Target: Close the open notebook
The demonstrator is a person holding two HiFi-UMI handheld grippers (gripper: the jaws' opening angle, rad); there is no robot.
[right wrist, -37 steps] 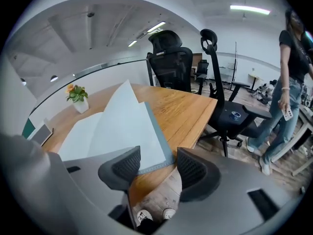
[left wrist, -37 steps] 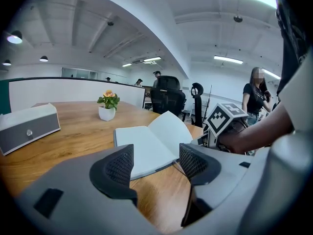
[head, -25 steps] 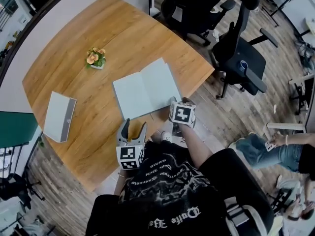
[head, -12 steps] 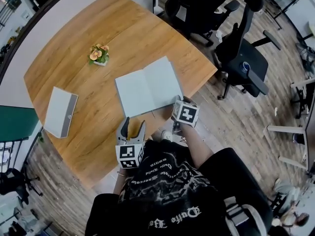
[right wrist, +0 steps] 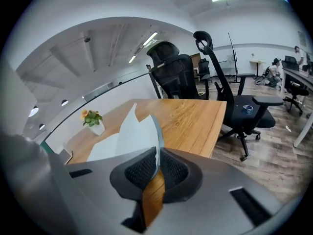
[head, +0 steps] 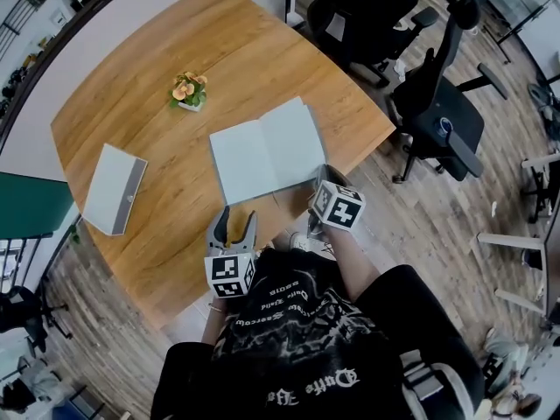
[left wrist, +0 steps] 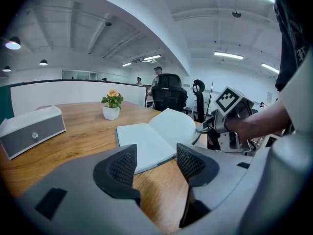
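The open notebook (head: 262, 157) lies with pale pages up near the wooden table's (head: 166, 42) front edge. My right gripper (head: 320, 179) is at the notebook's near right corner. Its jaws have just been closing and are now shut on the right-hand cover (right wrist: 139, 131), which stands raised off the table between the pads (right wrist: 145, 169). My left gripper (head: 234, 224) hovers over the table edge left of the notebook. Its jaws have just closed a little but stay open with nothing between them. In the left gripper view the notebook (left wrist: 146, 138) lies beyond my left gripper (left wrist: 154, 168), and the right gripper (left wrist: 204, 128) pinches its curling right side.
A small potted flower (head: 190, 92) stands behind the notebook. A grey box (head: 114, 189) lies at the table's left. Black office chairs (head: 437, 103) stand past the right table edge. The person's torso is close to the front edge.
The right gripper has shut on the notebook's right cover and lifted it slightly. The left gripper's jaws have narrowed a little and it has stayed in place.
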